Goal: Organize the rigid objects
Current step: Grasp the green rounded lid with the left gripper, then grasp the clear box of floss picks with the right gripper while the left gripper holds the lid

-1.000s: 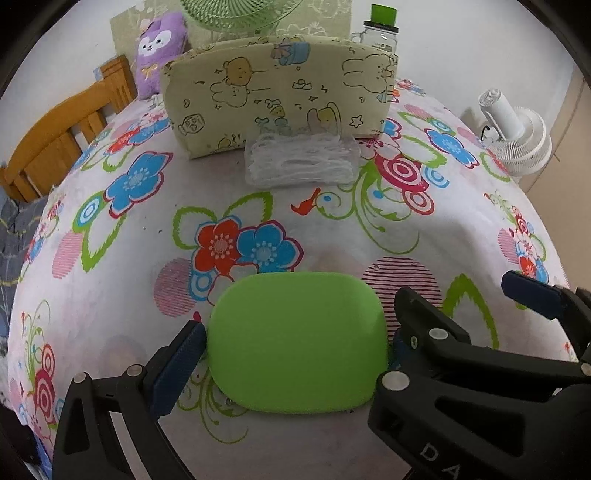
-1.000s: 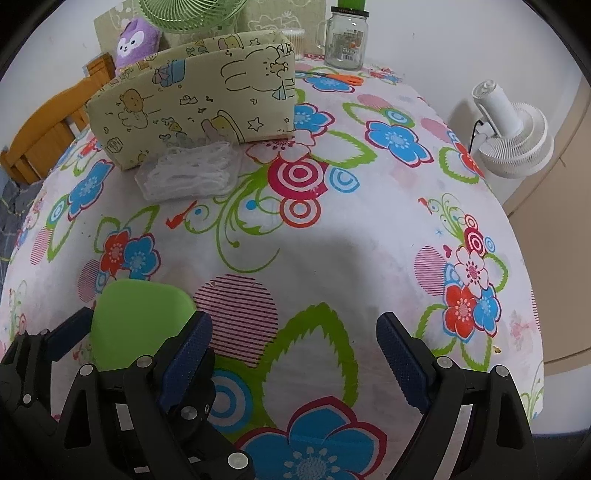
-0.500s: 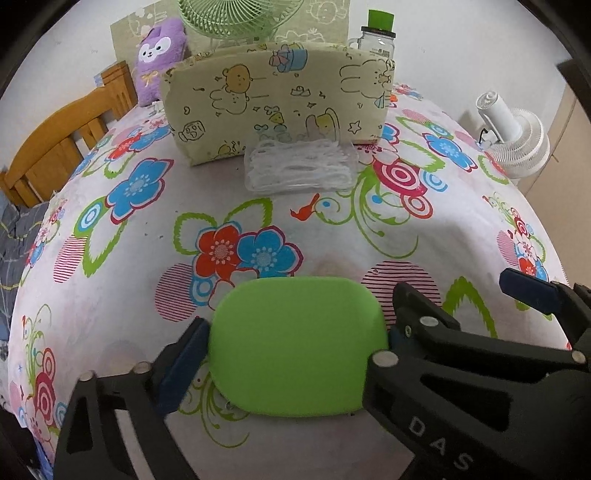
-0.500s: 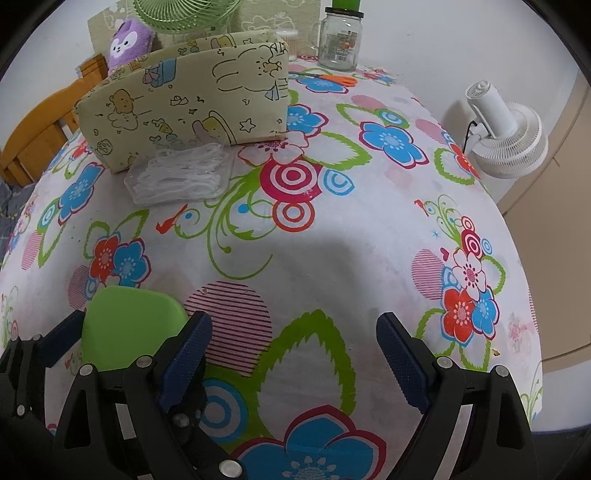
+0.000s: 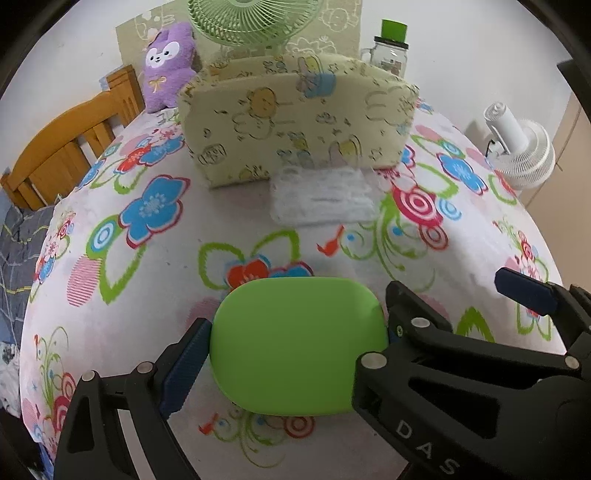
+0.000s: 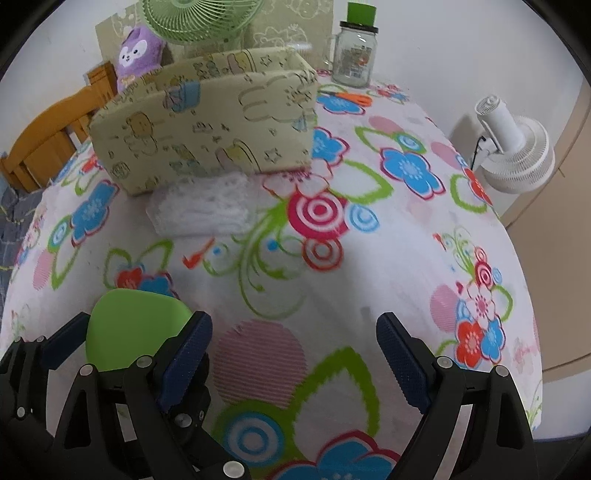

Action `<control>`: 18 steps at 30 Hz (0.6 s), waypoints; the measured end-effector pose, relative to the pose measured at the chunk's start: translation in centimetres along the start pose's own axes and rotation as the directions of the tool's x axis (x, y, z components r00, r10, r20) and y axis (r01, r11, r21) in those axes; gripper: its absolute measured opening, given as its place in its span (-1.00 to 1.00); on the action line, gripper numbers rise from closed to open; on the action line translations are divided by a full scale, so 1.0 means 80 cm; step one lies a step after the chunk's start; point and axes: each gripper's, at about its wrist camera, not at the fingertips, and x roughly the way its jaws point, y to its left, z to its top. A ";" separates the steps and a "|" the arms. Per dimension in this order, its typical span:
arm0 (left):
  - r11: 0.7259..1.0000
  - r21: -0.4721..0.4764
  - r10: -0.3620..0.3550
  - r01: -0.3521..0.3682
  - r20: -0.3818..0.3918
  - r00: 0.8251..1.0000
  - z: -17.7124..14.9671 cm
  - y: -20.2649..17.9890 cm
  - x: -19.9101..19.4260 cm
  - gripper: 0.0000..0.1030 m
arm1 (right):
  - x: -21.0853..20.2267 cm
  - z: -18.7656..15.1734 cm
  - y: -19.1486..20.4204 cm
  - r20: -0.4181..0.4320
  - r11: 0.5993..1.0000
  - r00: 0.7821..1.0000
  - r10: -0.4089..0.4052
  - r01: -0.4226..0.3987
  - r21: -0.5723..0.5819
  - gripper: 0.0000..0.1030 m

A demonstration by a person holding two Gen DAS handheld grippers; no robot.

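Note:
A flat green rounded case (image 5: 299, 347) sits between the blue pads of my left gripper (image 5: 299, 332). Both pads press on its short sides just above the flowered tablecloth (image 5: 155, 258). In the right wrist view the case (image 6: 129, 325) shows at the lower left, with the left gripper's fingers (image 6: 66, 343) around it. My right gripper (image 6: 291, 354) stands open beside it on the right, with only cloth between its pads. One of its blue fingers (image 5: 524, 291) shows at the right edge of the left wrist view.
A cream cartoon-print fabric box (image 5: 295, 122) stands at the back of the table, with a white mesh pack (image 5: 321, 199) lying before it. A glass jar with a green lid (image 6: 354, 55), a green fan (image 5: 255, 18) and a purple plush (image 5: 166, 62) stand behind. A white fan (image 6: 517, 147) is beyond the right edge.
My left jaws have closed in until both pads meet the green case. The table print has slid down in both views while the case keeps its place between the fingers. The right jaws are unchanged.

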 end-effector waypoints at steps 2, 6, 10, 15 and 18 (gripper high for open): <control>1.000 -0.004 0.011 -0.011 0.000 1.000 0.005 0.006 0.000 0.84 | 0.001 0.005 0.005 0.003 1.000 1.000 0.014 -0.014 0.002 0.80; 1.000 -0.010 0.025 -0.025 -0.003 1.000 0.014 0.018 0.000 0.84 | 0.003 0.017 0.017 0.008 0.999 0.999 0.036 -0.036 -0.001 0.80; 0.999 -0.017 0.038 -0.038 0.001 0.999 0.023 0.029 0.001 0.84 | 0.005 0.026 0.026 0.013 0.999 0.999 0.047 -0.047 0.001 0.80; 0.999 -0.018 0.044 -0.044 0.005 0.999 0.034 0.039 0.003 0.84 | 0.007 0.039 0.036 0.022 0.999 0.998 0.053 -0.053 0.003 0.80; 0.999 -0.019 0.047 -0.047 0.006 0.999 0.040 0.047 0.005 0.84 | 0.009 0.045 0.044 0.024 0.998 0.998 0.057 -0.057 0.004 0.80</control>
